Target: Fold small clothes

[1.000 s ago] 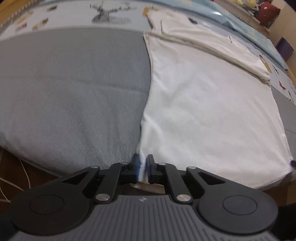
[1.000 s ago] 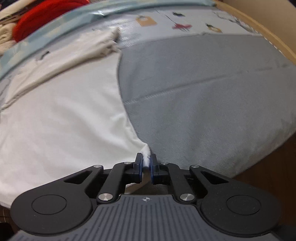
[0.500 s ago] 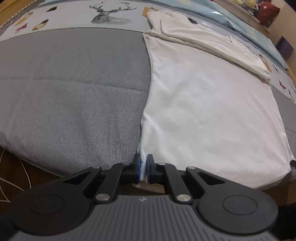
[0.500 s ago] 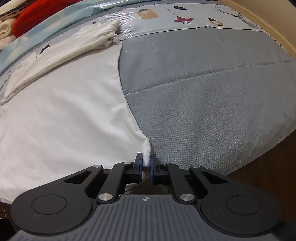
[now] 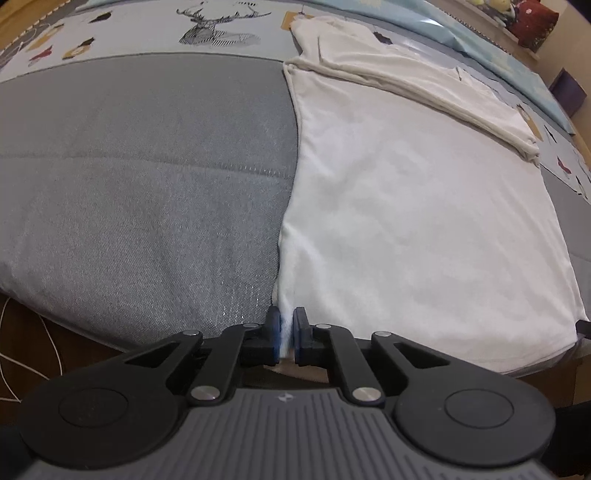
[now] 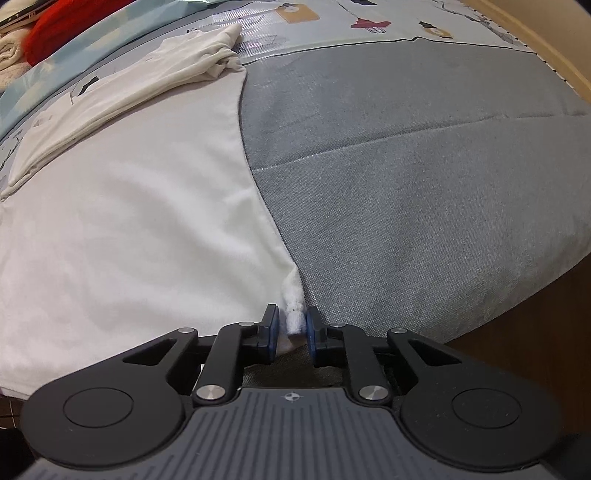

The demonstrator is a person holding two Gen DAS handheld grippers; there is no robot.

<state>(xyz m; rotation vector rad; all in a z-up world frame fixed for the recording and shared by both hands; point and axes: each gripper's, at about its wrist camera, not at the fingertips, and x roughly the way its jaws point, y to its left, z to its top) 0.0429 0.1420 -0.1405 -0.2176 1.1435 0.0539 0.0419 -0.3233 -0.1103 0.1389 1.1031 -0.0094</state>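
Left tool (image 5: 285, 334) first: jaws nearly closed, pinching the near-left corner of the white shirt (image 5: 413, 221), cloth pressed btwn the blue pads. Shirt lies flat on the grey bed cover (image 5: 147, 177), its top end folded over into a thick band at the far side, near the printed strip w/ the deer drawing (image 5: 214, 26). Over to the right tool (image 6: 290, 332): jaws have just been opening, a small gap now, the shirt's near-right corner bunched btwn them, touching the right pad, hardly the left. Red item (image 6: 66, 26) far back left.
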